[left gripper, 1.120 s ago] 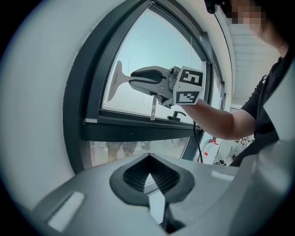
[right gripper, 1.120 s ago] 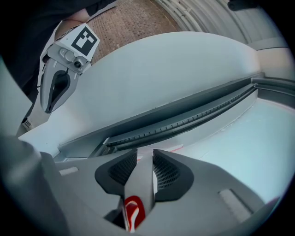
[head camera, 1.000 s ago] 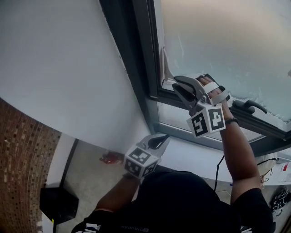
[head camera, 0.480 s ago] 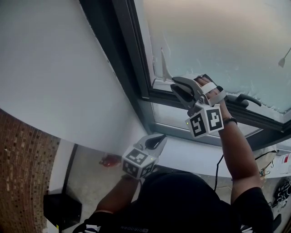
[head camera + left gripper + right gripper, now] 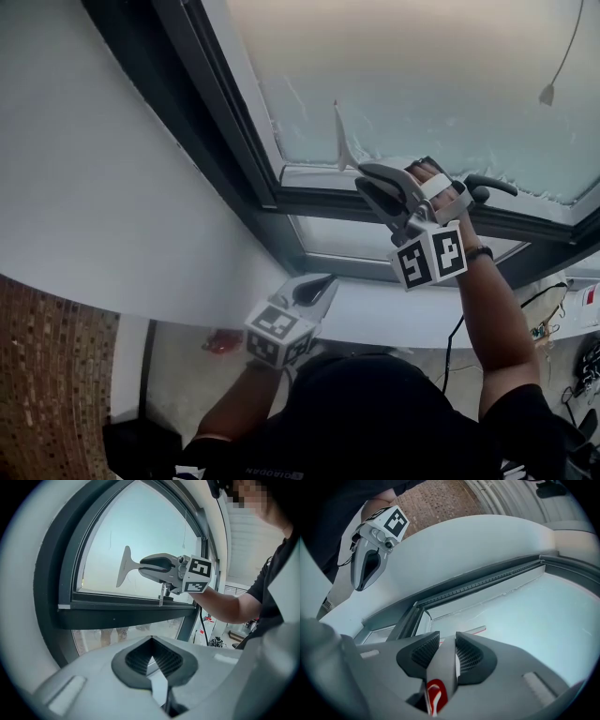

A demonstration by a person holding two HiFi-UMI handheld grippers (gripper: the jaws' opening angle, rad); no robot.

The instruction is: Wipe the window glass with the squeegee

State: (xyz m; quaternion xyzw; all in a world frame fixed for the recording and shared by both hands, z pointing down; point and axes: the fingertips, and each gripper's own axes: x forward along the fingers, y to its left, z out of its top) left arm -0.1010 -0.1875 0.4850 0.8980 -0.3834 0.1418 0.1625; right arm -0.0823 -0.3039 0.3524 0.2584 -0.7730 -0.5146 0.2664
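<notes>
My right gripper (image 5: pixel 364 180) is shut on the grey handle of the squeegee (image 5: pixel 341 141), whose pale blade stands against the lower part of the frosted window glass (image 5: pixel 422 84). The right gripper view shows the squeegee handle (image 5: pixel 443 667), with a red mark, clamped between the pads of the right gripper (image 5: pixel 446 641). From the left gripper view the squeegee (image 5: pixel 125 566) appears edge-on on the glass (image 5: pixel 140 531), held by the right gripper (image 5: pixel 143 566). My left gripper (image 5: pixel 326 283) hangs lower, below the sill, shut with nothing in it; it also shows as the left gripper (image 5: pixel 151 641) and the left gripper (image 5: pixel 360 585).
A dark window frame (image 5: pixel 234 159) borders the glass, with a black window handle (image 5: pixel 492 183) beside my right hand. A blind cord pull (image 5: pixel 547 94) hangs at the upper right. White wall (image 5: pixel 94 169) lies left, a brick-patterned surface (image 5: pixel 47 375) below it, cables (image 5: pixel 548 328) at right.
The head view has swung left and up. The squeegee blade now stands farther right of the window's left frame, still in my right gripper. The left gripper has barely moved.
</notes>
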